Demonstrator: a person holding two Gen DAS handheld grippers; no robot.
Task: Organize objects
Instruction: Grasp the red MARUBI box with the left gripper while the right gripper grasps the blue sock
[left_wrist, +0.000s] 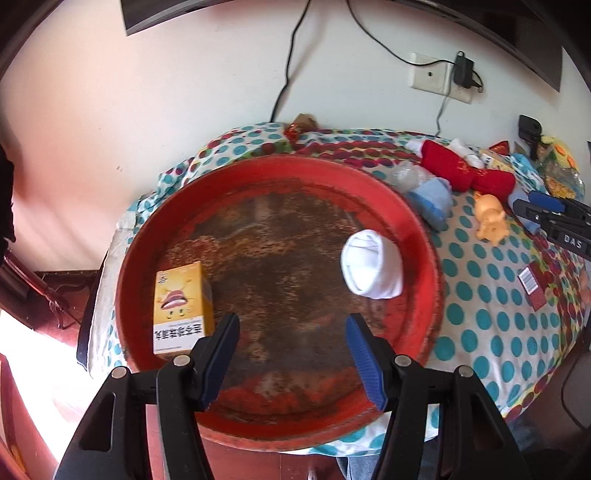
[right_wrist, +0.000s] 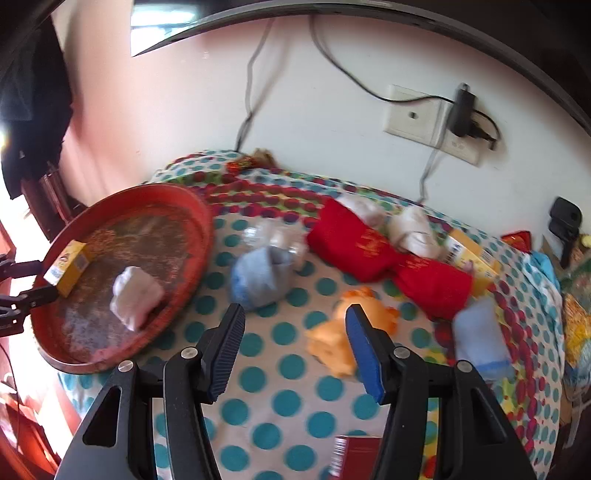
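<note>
**A:** What is the biggest thing in view?

**B:** A table draped in a white cloth with teal polka dots (right_wrist: 288, 369). On its left end sits a round red tray (left_wrist: 155, 236) with a worn, brownish floor.

**A:** What is in the tray?

**B:** Two things, well apart. A yellow carton (left_wrist: 183, 306) with a cartoon face stands at the near left, its print upside down to the left camera. A rolled white sock (left_wrist: 371, 267) lies toward the right side.

**A:** And outside the tray?

**B:** To the right, on the cloth, two red rolled bundles (right_wrist: 388, 258) lie end to end toward the far side. A rolled light blue sock (right_wrist: 258, 277) rests just beside the tray's right rim. An orange toy pig (right_wrist: 347, 332) lies nearer, right of that sock. Another pale blue bundle (right_wrist: 480, 339) sits further right. A small red box (right_wrist: 354, 456) is at the near edge.

**A:** Where are the grippers?

**B:** The left gripper (left_wrist: 291, 354) hangs over the tray's near rim, jaws spread, holding nothing. The right gripper (right_wrist: 295, 347) hangs over the cloth, jaws spread and empty, with the pig just beyond its right finger.
</note>
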